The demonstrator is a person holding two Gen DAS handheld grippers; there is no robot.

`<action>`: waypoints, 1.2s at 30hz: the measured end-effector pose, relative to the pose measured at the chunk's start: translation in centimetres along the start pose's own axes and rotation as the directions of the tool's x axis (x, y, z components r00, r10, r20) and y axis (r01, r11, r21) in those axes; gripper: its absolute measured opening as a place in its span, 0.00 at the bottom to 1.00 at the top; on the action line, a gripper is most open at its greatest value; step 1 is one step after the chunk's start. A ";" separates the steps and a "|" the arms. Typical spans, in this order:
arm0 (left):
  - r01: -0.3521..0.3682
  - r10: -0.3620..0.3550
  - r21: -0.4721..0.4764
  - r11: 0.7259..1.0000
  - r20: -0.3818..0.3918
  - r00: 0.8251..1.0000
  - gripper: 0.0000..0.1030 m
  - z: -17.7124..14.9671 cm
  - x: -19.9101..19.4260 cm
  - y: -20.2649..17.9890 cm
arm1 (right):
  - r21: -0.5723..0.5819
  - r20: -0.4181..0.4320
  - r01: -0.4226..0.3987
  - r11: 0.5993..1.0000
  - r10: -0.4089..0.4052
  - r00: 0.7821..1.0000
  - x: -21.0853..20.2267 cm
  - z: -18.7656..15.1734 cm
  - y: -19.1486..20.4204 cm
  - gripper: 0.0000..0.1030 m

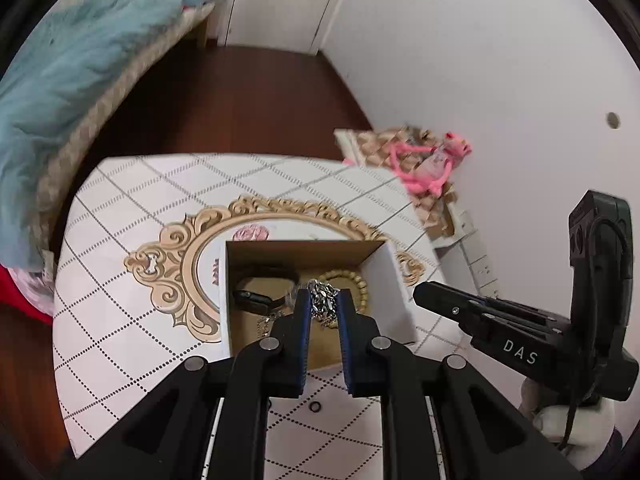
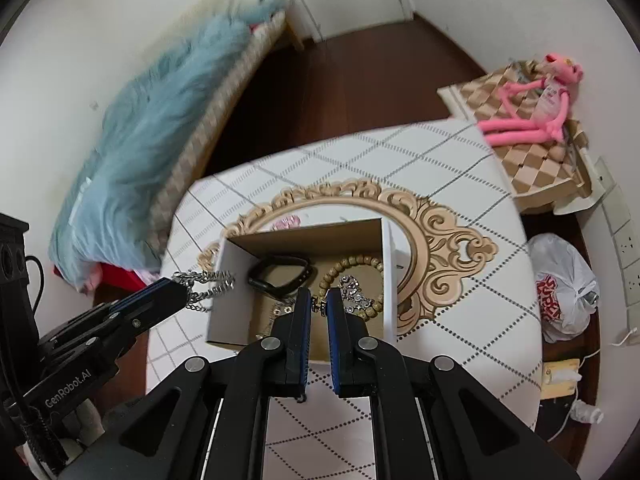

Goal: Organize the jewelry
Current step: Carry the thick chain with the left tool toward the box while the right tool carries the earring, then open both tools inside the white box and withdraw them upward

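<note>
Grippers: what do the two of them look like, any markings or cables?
Both are black plastic with blue-padded fingers and silver pivot pins. The left gripper reads "GenRobot.AI" on its side, the right gripper "DAS". A black cable loops at the right one's camera block.

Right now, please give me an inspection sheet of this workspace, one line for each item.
Surface: white table with dotted diamond lines and a gold ornate oval print.
Job's things: open cardboard box holding a black band, a wooden bead bracelet and a rhinestone piece; silver chain hangs from the left gripper.
Clutter: small black ring on the table.
Grippers: left gripper shut on the silver chain; right gripper shut, whether it holds anything cannot be told.
Cables: black cable on the right gripper's body.
Surroundings: blue fluffy blanket, pink plush toy, white plastic bag, dark wooden floor.
</note>
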State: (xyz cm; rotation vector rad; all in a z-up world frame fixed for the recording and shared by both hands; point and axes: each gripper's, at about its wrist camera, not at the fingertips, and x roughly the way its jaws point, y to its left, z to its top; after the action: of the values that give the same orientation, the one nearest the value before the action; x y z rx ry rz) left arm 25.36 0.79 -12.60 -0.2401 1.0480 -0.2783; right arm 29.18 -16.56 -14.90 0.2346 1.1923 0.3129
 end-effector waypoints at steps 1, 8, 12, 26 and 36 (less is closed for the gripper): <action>-0.008 0.008 -0.014 1.000 -0.017 1.000 0.10 0.1 0.5 0.3 | -0.007 -0.023 -0.001 1.000 0.001 1.000 0.7 0.2 0.0 0.08; -0.117 0.113 -0.046 0.992 -0.069 0.991 0.53 0.6 2.6 1.6 | -0.026 -0.165 0.013 1.000 -0.017 0.986 4.5 1.3 0.0 0.19; -0.194 0.193 -0.038 0.980 -0.020 0.981 0.75 0.5 2.0 2.1 | -0.012 -0.152 0.028 1.000 -0.030 0.988 4.4 1.5 -0.4 0.60; -0.397 0.396 0.014 0.918 0.026 0.918 0.99 -1.9 1.0 2.5 | -0.121 -0.016 0.352 0.928 -0.357 0.934 2.5 -1.1 0.4 0.97; -0.384 0.383 -0.001 0.924 0.076 0.921 0.99 -4.1 -2.5 0.8 | -0.087 0.071 0.396 0.914 -0.391 0.918 -1.4 -4.5 0.8 0.98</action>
State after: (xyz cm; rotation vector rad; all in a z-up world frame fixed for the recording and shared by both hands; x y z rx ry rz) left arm 20.65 2.13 -12.81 -0.0285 0.9952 0.0783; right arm 24.39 -16.21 -14.99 -0.0873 1.1396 0.0113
